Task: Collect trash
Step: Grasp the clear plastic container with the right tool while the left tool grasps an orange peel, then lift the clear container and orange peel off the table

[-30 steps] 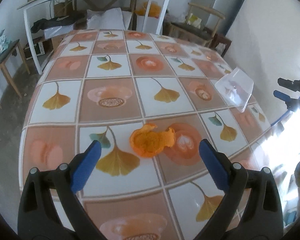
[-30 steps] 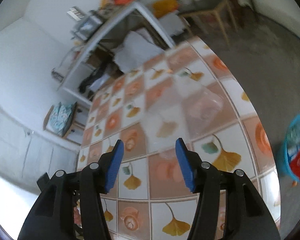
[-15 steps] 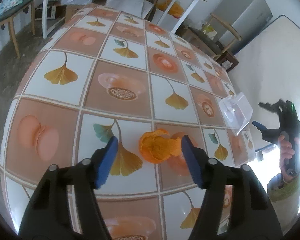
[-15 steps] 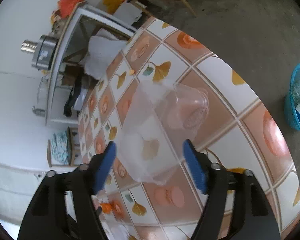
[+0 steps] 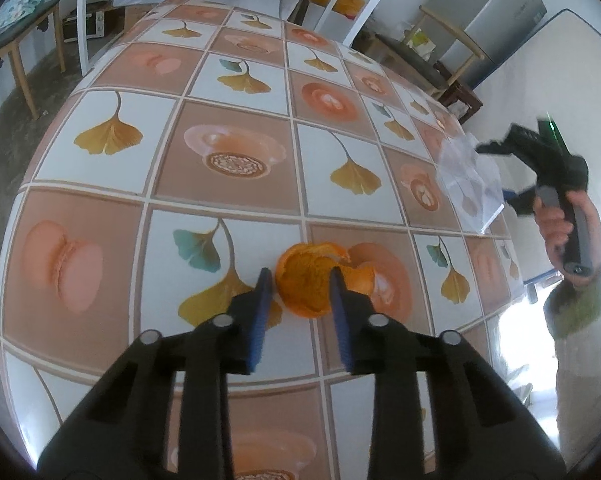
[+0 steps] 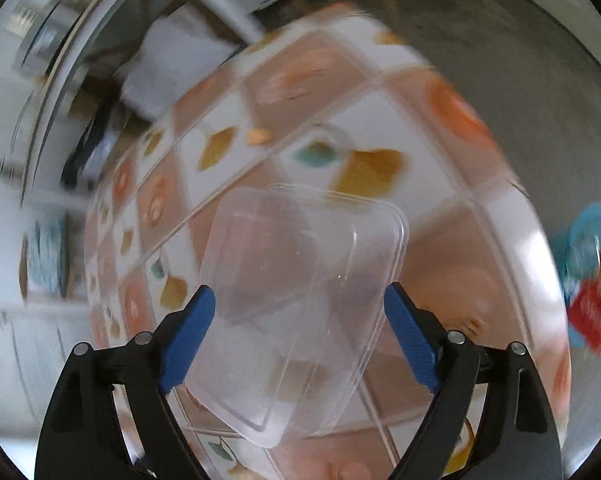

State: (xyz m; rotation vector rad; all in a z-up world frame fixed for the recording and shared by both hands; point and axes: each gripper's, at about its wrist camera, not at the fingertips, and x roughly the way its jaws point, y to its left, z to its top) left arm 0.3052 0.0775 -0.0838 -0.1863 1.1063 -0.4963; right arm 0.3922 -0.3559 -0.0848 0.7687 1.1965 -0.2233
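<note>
An orange peel (image 5: 305, 285) lies on the patterned tablecloth (image 5: 240, 128). My left gripper (image 5: 299, 283) has its blue fingers on either side of the peel's near part, jaws narrowed around it. A clear plastic container (image 6: 296, 312) lies at the table's right edge; it also shows in the left wrist view (image 5: 469, 184). My right gripper (image 6: 298, 300) is open, its fingers wide on both sides of the container. The right gripper also shows in the left wrist view (image 5: 536, 176), held by a hand.
A blue basket (image 6: 588, 248) with red trash stands on the floor to the right of the table. A white shelf frame (image 5: 364, 12), chairs and a wooden bench (image 5: 16, 52) stand beyond the table's far side.
My left gripper has moved in on the peel and its jaws have narrowed around it. My right gripper has moved in over the clear container, which now lies between its open fingers.
</note>
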